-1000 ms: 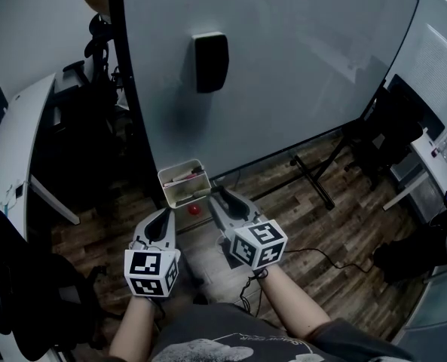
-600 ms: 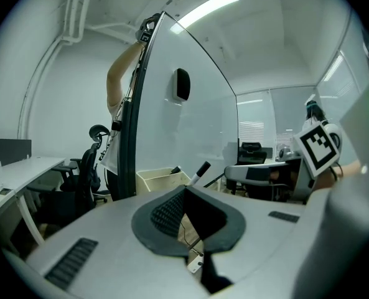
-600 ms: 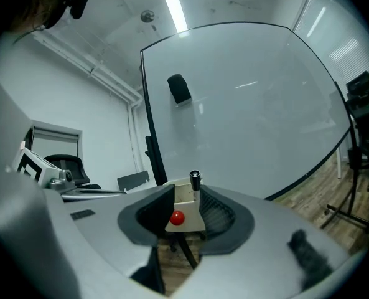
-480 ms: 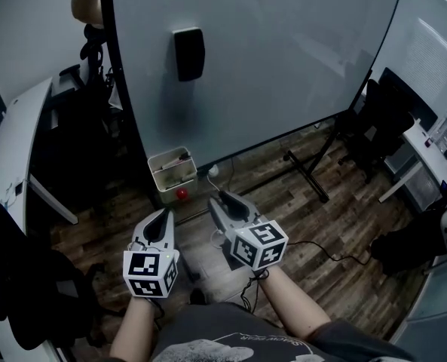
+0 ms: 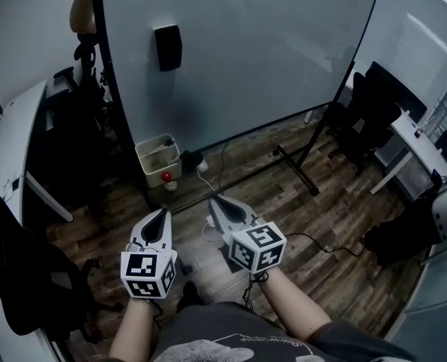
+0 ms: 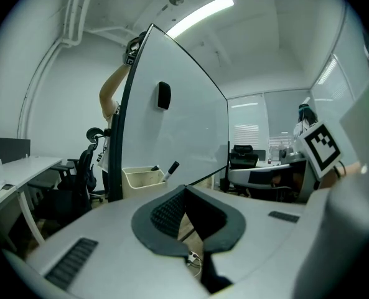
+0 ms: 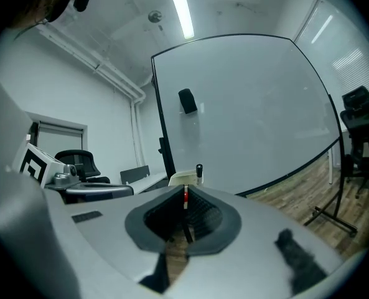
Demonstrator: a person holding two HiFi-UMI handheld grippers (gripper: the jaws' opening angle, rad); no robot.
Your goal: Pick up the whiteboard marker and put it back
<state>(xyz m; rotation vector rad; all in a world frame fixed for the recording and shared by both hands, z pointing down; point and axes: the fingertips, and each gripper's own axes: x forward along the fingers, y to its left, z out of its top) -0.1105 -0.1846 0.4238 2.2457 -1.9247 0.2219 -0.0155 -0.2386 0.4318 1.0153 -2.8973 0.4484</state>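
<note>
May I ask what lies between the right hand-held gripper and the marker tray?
In the head view, wooden floor with a white cable lies between the right hand-held gripper and the tray.

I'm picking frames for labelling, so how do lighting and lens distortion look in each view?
Head view: dim, with the wooden floor and corners dark, the whiteboard the brightest area. Left gripper view: strong fisheye, black corners, the ceiling light blown out, the whiteboard's edge bowed. Right gripper view: same fisheye, the ceiling light glaring, near foreground soft.
</note>
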